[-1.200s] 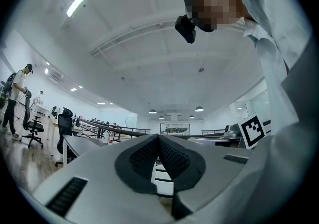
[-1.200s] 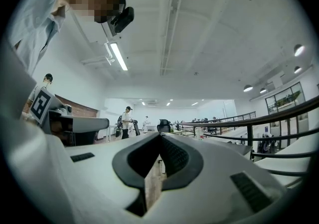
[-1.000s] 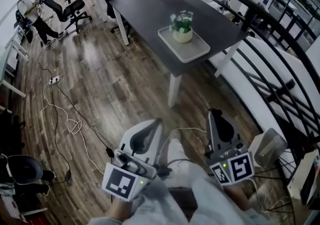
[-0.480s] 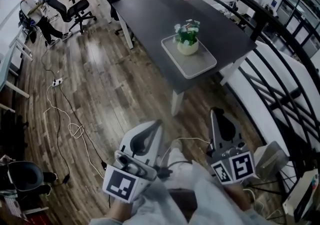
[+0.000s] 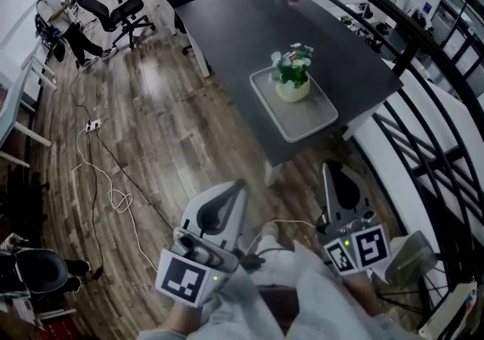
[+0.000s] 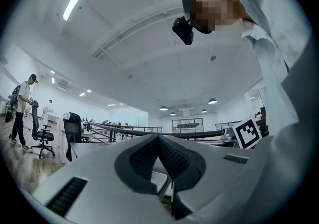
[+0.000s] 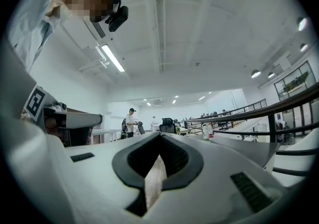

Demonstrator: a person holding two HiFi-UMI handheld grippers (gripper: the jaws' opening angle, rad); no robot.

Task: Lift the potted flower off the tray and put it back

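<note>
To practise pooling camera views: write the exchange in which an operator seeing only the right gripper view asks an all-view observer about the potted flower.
Operator: My right claw is shut and empty. Where's the potted flower?
Observer: Head view: it stands on a white tray near a corner of the dark table.
Operator: And the left claw?
Observer: Left gripper view: shut, nothing in it.
</note>
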